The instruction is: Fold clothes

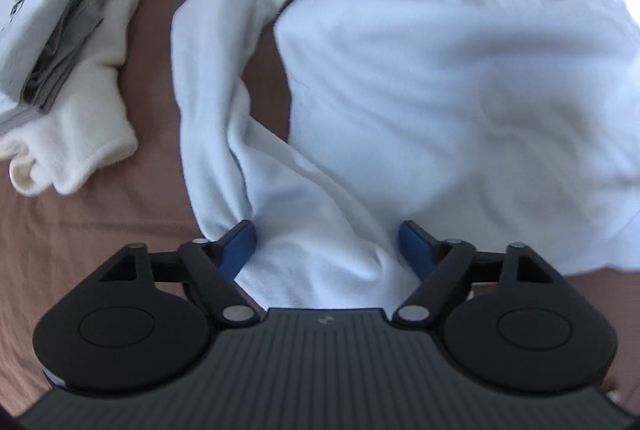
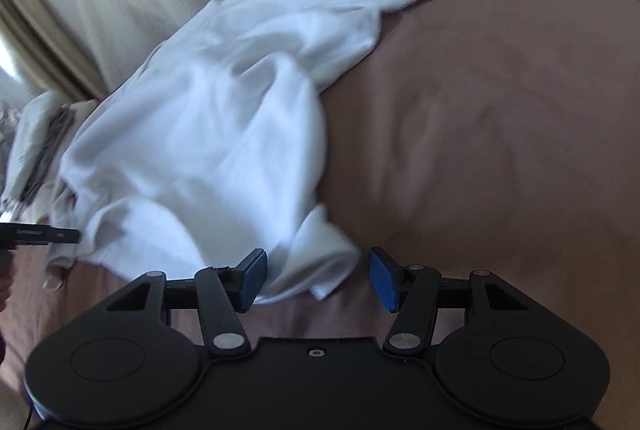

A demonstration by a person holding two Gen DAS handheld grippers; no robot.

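White shirt [image 1: 440, 90] spread on a brown sheet [image 1: 80, 230], both grippers at its near edge.

Left wrist view, left to right: a stack [image 1: 60, 10] of folded clothes, white and grey over a cream fleece piece, lies at the far left on the sheet; a sleeve [image 1: 224, 110] curves from the shirt's top down to the left gripper [image 1: 326, 242], whose blue fingers [image 1: 240, 242] stand wide apart with the sleeve end lying between them, unclamped. Right wrist view, left to right: the stack [image 2: 36, 150], the black tip of the other tool [image 2: 40, 234], then the crumpled shirt [image 2: 208, 134]; its second cuff [image 2: 316, 270] lies between the spread fingers [image 2: 382, 278] of the right gripper [image 2: 318, 278], not pinched. Bare sheet [image 2: 500, 130] fills the right.
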